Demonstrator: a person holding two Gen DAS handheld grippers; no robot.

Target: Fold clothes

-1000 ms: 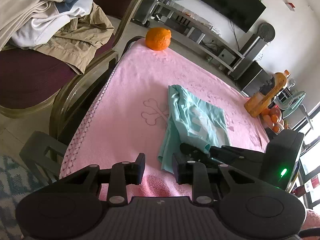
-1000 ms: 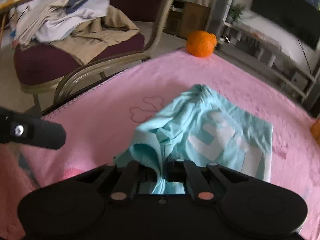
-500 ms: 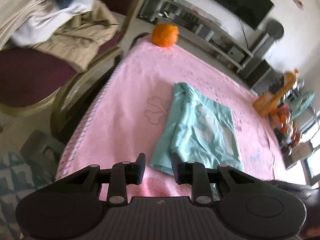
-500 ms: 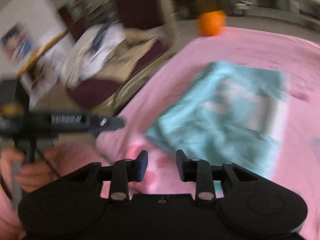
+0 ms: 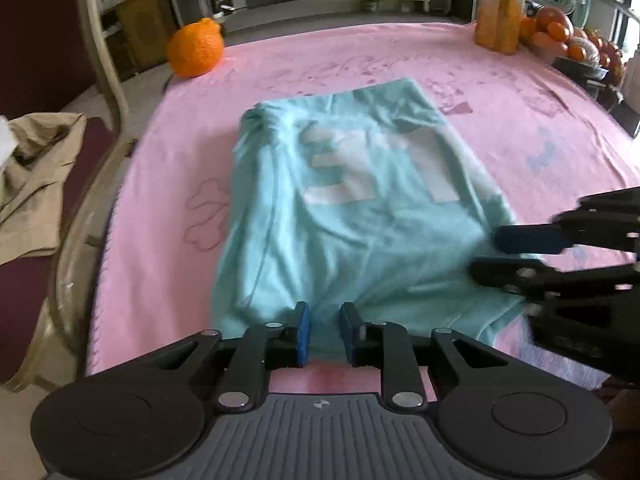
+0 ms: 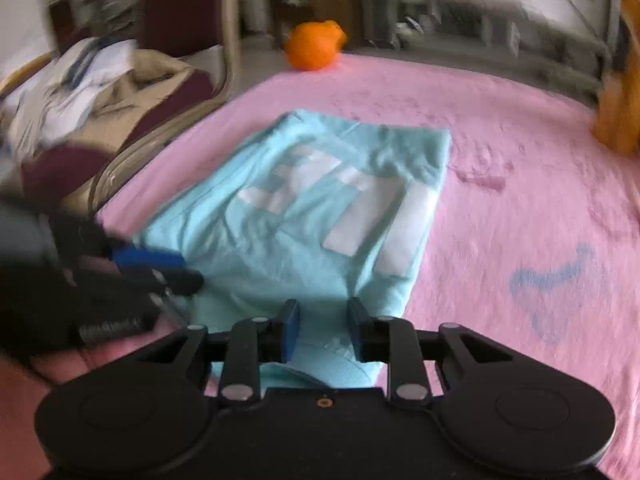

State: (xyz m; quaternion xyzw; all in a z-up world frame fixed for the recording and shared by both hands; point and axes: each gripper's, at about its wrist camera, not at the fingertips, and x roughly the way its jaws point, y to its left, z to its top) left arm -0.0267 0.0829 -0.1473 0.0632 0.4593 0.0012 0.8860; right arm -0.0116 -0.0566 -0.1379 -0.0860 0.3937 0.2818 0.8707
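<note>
1. The shirt [image 5: 352, 216], pale teal with a white block print, lies partly folded into a long panel on the pink blanket [image 5: 520, 92] that covers the table. Its near hem is at the near edge, just under both grippers.
2. The far left corner of the shirt is bunched and rumpled; the right edge lies straighter, and the near part is creased.
3. The left gripper [image 5: 323, 334] hovers over the near hem toward its left side. Its fingers [image 5: 301, 332] are spread a little, with cloth showing in the gap, but the pads do not look pressed on it.
4. The right gripper [image 6: 323, 330] is over the near right corner of the shirt. Its jaws are closing, with teal cloth between them, and I judge the pads are not yet gripping.
5. Handling, as a judgement: this looks like thin, light knit. It should be soft and limp, sag between two holds, and slide easily on the fuzzy blanket.
6. The best hold would likely be the two near corners of the hem, pinching all layers at once so the panel lifts evenly.
7. An orange [image 5: 195, 50] sits at the far left corner of the blanket, well apart from the shirt. A pile of clothes [image 6: 92, 92] waits on the chair [image 5: 102, 92] to the left.
</note>
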